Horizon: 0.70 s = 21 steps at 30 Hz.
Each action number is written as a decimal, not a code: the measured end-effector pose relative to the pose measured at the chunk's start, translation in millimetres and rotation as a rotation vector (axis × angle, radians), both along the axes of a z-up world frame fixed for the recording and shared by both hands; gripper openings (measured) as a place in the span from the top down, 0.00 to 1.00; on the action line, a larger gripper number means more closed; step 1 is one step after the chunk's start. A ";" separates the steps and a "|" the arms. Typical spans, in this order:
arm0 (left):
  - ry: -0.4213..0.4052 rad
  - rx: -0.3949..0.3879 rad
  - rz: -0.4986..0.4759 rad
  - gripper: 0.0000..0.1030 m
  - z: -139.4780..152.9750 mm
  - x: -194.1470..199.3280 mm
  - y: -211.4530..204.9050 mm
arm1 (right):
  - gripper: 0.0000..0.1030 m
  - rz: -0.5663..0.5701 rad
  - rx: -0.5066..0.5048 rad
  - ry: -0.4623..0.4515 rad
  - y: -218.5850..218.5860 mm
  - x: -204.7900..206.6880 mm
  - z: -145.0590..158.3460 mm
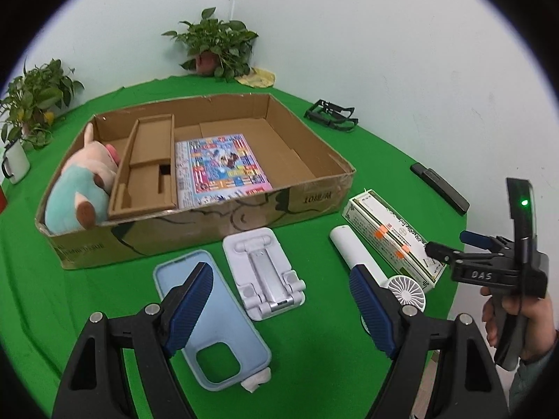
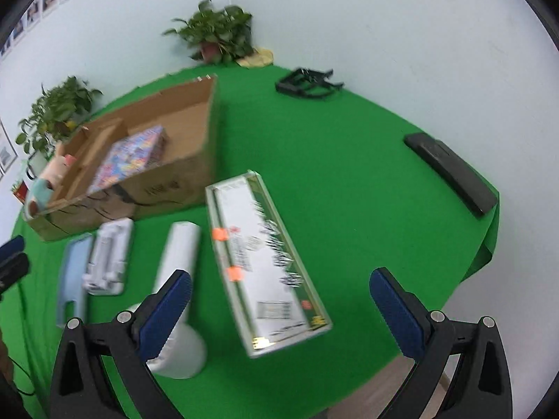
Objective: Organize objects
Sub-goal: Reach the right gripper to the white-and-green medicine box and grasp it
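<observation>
A cardboard box (image 1: 195, 188) sits on the green tablecloth (image 1: 314, 132) and serves as landmark. Inside it lie a plush toy (image 1: 82, 188) at the left end, a cardboard insert (image 1: 146, 171) beside it, and a colourful magazine (image 1: 222, 167) mid-floor. In front of the box — left to right — rest a pale blue phone case (image 1: 216, 314), a white phone stand (image 1: 267, 276), a white handheld fan (image 1: 377, 265) and a long white carton (image 1: 391, 234) (printed, with orange stickers). The left gripper (image 1: 279, 310) hovers over the case and stand, jaws apart, holding nothing. The right gripper (image 2: 279, 317) hangs over the carton, jaws wide apart — nothing clamped.
</observation>
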<state>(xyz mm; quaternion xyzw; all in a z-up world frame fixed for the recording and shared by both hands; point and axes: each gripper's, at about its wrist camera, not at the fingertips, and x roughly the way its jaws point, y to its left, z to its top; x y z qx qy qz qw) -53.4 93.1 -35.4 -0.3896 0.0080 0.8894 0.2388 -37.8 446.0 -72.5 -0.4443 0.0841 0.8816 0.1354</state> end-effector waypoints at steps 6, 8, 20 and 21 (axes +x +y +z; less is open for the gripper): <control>-0.040 0.004 -0.007 0.22 -7.4 -5.7 6.0 | 0.01 0.078 0.009 -0.068 -3.9 -9.2 -35.7; -0.053 0.004 -0.004 0.22 -9.5 -8.5 7.3 | 0.02 0.107 0.015 -0.078 -8.9 -12.8 -44.5; -0.085 0.012 -0.052 0.22 -12.1 -22.4 30.4 | 0.26 0.150 -0.067 -0.066 -20.9 -9.4 -51.3; -0.094 0.016 -0.061 0.22 -12.6 -24.1 33.6 | 0.27 0.157 -0.070 -0.068 -22.3 -8.9 -51.2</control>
